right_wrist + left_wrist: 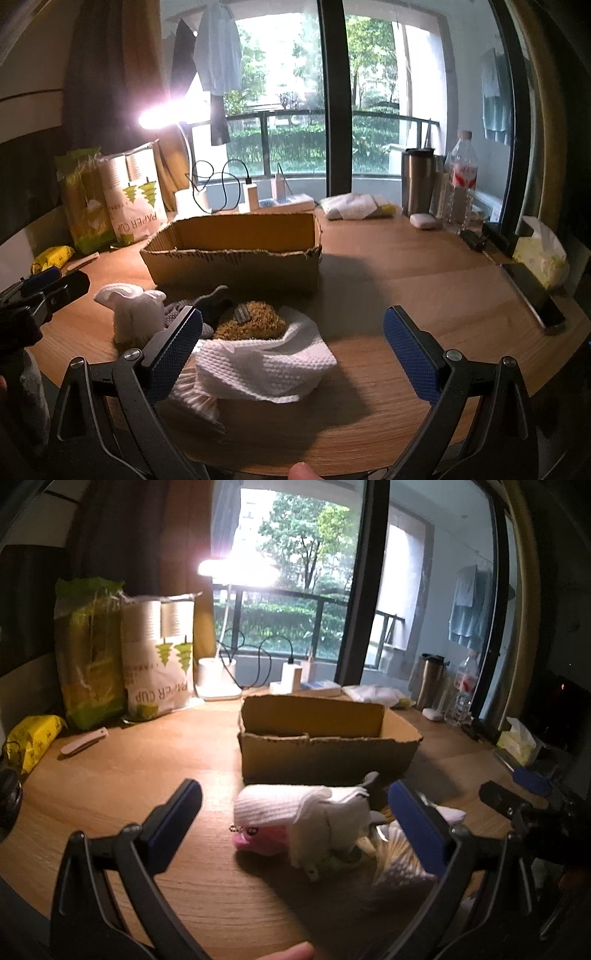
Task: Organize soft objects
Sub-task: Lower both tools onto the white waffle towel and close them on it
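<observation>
I judge nothing is sorted yet: the box (pixel 236 254) looks empty as far as I see in. The soft pile (pixel 255 350) sits at its 6 o'clock, touching nothing of mine. My left gripper (pixel 295 812) and right gripper (pixel 291 343) both stand apart, holding nothing.

- A cardboard box (pixel 236 258) stands open-topped on the wooden table, its front rim torn and ragged.
- A white rolled sock (pixel 269 805) lies just before the box.
- A pink plush toy (pixel 258 836) lies against the sock.
- A crumpled white cloth (pixel 328 819) stands beside them.
- A brown fuzzy item (pixel 251 323) rests on a white waffle towel (pixel 266 365).
</observation>
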{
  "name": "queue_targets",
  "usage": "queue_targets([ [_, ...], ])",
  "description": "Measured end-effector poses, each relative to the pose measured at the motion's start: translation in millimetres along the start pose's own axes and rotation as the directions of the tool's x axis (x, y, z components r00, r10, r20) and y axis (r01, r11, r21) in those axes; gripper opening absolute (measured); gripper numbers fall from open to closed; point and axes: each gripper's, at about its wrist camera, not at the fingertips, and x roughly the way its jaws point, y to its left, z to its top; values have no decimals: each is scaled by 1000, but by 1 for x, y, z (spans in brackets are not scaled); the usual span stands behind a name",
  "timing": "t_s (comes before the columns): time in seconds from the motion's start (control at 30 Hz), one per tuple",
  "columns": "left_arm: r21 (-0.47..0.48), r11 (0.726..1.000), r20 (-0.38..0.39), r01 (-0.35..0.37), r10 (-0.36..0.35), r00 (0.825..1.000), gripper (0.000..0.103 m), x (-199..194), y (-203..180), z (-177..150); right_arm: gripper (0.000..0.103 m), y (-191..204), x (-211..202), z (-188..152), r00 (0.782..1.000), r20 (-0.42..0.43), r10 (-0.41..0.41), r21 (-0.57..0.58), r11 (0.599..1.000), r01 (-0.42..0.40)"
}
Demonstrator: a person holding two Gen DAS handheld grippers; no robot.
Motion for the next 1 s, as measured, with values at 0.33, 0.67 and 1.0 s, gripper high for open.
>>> queue_targets([
  [0.33, -10, 1000, -123, -6, 5, 992, 92, 47, 12, 2, 100, -11, 22, -8, 999, -51, -3, 24, 1000, 4],
  [0.67, -108, 993, -218, 42, -65, 974, 57, 70, 23, -1, 100, -14, 30, -12, 997, -71, 6, 36, 999, -3],
  [1.0, -200, 972, -196, 121, -160, 967, 18, 67, 38, -1, 100, -14, 32, -14, 997, -82, 10, 33, 999, -7],
])
